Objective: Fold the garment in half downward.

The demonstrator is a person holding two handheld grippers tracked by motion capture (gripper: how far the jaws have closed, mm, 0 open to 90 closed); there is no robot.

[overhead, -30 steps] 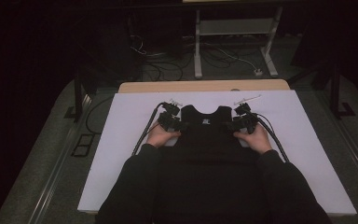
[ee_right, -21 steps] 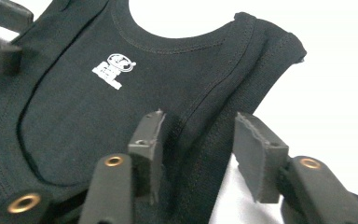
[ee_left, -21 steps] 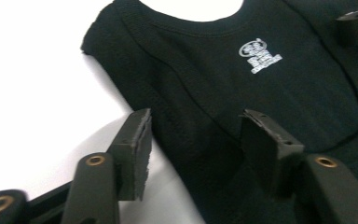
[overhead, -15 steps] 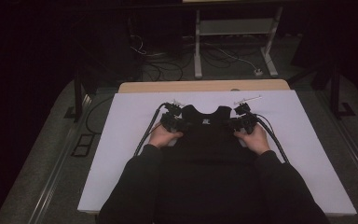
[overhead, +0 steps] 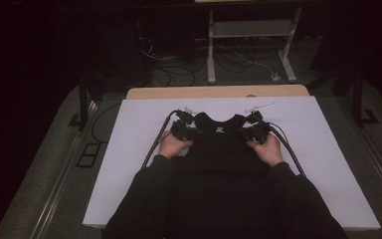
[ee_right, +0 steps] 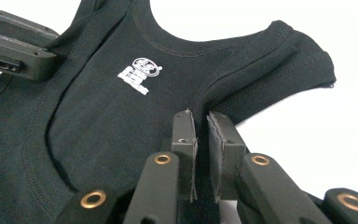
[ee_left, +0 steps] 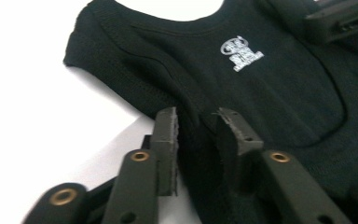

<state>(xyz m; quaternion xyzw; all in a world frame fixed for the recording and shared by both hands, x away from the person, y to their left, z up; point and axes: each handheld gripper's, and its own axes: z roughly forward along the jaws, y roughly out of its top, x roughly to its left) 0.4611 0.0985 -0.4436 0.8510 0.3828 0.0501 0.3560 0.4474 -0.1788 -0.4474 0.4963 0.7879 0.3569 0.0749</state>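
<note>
Both your grippers have just been closing, pinching folds of the black knit vest (overhead: 221, 144). Your left gripper (ee_left: 196, 126) grips ribbed fabric below its armhole; your right gripper (ee_right: 201, 128) clamps the opposite side's seam.

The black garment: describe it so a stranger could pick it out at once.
On the white sheet covering the table lies the black garment, spread flat between the left gripper and right gripper. It is a sleeveless top with a scooped neckline. A small white printed logo just below the neck sets it apart.
</note>
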